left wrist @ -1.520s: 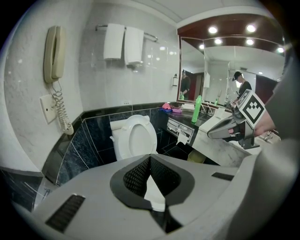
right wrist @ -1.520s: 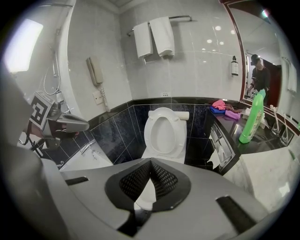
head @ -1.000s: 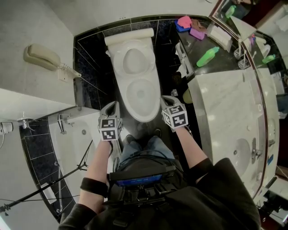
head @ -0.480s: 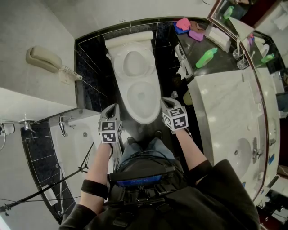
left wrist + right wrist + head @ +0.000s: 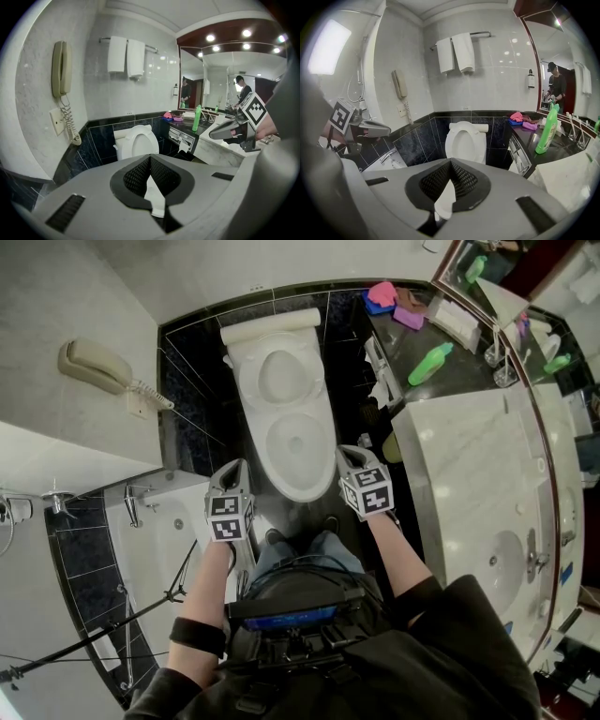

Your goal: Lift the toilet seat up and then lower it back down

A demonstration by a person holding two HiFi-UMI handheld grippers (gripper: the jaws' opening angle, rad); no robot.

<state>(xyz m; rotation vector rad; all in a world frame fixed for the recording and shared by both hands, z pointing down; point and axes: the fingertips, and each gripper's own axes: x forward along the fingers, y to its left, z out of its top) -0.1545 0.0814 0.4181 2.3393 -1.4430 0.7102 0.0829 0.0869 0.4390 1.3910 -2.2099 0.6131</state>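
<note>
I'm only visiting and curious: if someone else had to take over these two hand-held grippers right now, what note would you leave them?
Left gripper: shut, holding nothing, held near the front left of the bowl.
Right gripper: shut, holding nothing, near the bowl's front right.
Toilet seat: looks raised, leaning back towards the tank. Neither gripper touches it.
Done: the lift, judging by how the seat stands.
Left: bring a gripper to the seat and lower it gently onto the bowl.
</note>
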